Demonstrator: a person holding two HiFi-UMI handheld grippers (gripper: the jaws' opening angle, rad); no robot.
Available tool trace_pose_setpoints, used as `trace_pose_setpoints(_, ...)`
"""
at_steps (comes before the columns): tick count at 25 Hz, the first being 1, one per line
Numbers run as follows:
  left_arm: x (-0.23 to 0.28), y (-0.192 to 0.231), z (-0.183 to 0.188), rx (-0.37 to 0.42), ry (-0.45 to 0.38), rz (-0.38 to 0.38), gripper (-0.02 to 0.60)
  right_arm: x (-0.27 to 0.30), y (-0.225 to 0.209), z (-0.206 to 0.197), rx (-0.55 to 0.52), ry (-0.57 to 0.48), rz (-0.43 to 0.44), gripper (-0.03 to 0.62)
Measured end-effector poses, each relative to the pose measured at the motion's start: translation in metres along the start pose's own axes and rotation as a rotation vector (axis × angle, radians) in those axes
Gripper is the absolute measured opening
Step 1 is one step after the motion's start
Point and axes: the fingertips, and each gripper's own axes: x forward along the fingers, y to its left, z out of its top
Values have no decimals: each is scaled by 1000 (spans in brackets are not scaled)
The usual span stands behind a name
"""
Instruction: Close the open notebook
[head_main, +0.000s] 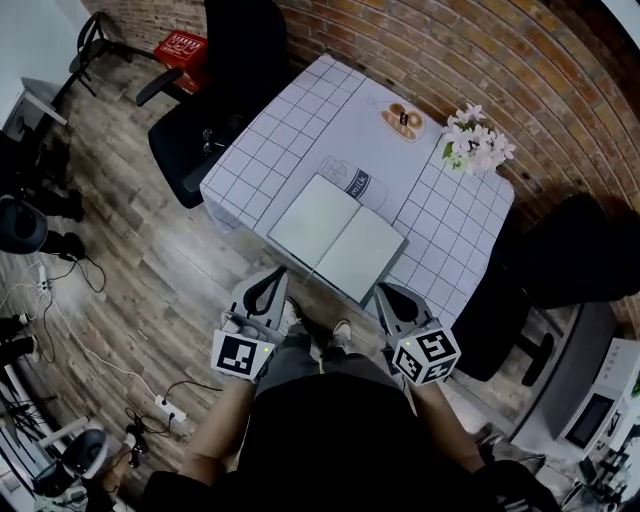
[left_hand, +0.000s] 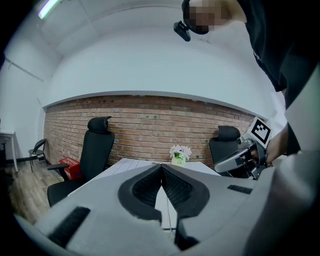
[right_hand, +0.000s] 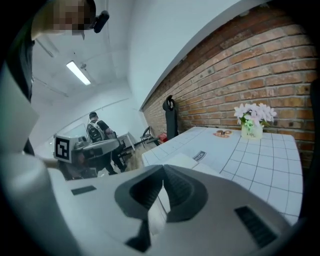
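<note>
The open notebook (head_main: 338, 238) lies flat with blank white pages at the near edge of the table (head_main: 270, 140), which has a white grid cloth. My left gripper (head_main: 270, 278) hovers just short of the notebook's near left corner, jaws shut with nothing between them. My right gripper (head_main: 388, 292) is held off the notebook's near right corner, also shut and empty. In the right gripper view the notebook (right_hand: 186, 161) shows just beyond the closed jaws (right_hand: 163, 171). The left gripper view looks level across the table over its closed jaws (left_hand: 161, 167), with the right gripper (left_hand: 244, 156) at the right.
A milk carton (head_main: 352, 183) lies behind the notebook. A plate of pastries (head_main: 402, 121) and a vase of flowers (head_main: 475, 143) stand at the far side. Black office chairs stand left (head_main: 215, 90) and right (head_main: 560, 265) of the table. A person (right_hand: 97, 131) stands in the background.
</note>
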Motion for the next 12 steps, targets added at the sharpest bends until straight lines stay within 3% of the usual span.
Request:
trace_pose_setpoints(6,19,22,-26,48,48,-6,25,8,-13,-39,61,74,-50,21)
trace_pose_setpoints(12,45,37,-64,107,103,-37,25,18,-34,-81,192,130,-111,101)
